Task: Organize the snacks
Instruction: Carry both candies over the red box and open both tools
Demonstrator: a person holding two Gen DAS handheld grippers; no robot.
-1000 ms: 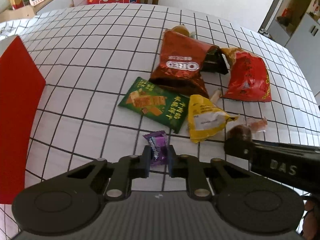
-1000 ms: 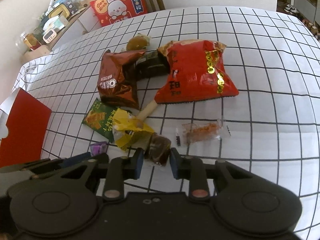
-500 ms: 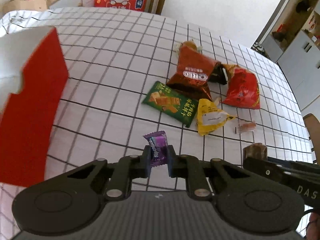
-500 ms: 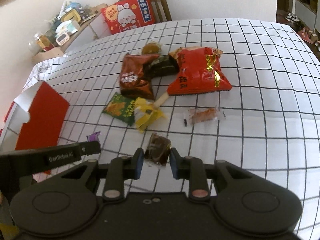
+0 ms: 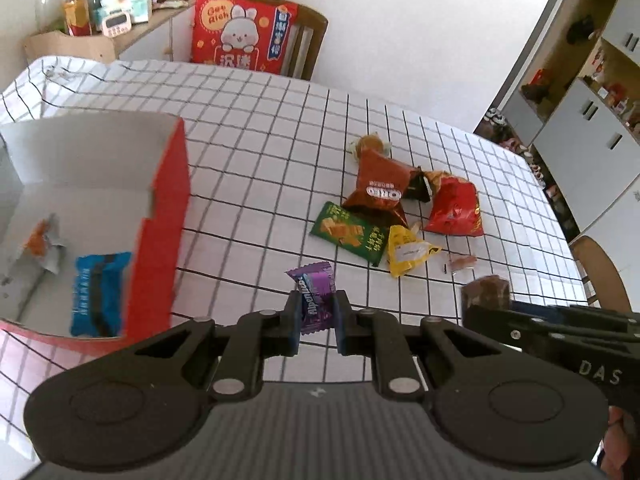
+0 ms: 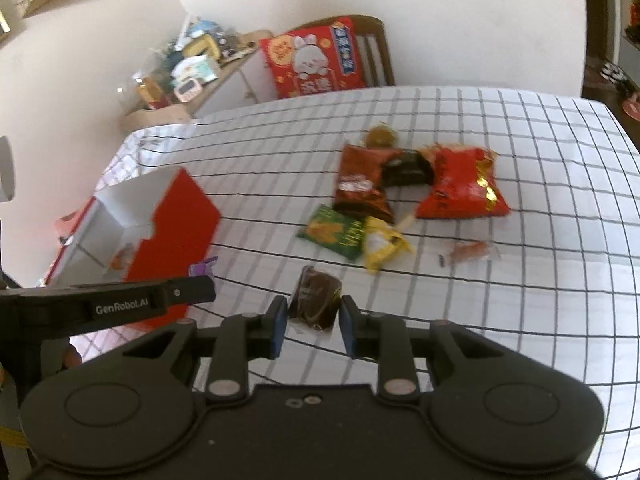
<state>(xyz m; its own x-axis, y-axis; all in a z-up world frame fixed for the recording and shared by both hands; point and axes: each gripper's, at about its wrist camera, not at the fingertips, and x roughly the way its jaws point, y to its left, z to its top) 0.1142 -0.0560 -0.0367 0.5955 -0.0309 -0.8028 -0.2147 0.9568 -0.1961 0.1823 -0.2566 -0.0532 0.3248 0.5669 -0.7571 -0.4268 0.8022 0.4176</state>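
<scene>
My left gripper (image 5: 315, 322) is shut on a purple candy packet (image 5: 314, 296) and holds it above the table, right of the red box (image 5: 160, 216). My right gripper (image 6: 313, 324) is shut on a dark brown snack packet (image 6: 316, 300), also lifted; that packet shows in the left wrist view (image 5: 485, 290). The open red box with a white inside holds a blue packet (image 5: 98, 292) and an orange-and-silver packet (image 5: 40, 240). The box also shows in the right wrist view (image 6: 176, 220).
On the checked tablecloth (image 5: 260, 152) lie an Oreo bag (image 5: 378, 188), a green cracker packet (image 5: 350, 232), a yellow packet (image 5: 408, 250), a red bag (image 5: 454, 210), a small clear sausage packet (image 5: 460, 262) and a round wrapped cake (image 5: 370, 144). A chair with a red cushion (image 5: 240, 40) stands behind.
Both grippers have risen and drawn back from the snack pile with their packets. The left one has swung left, so the red box's inside now shows.
</scene>
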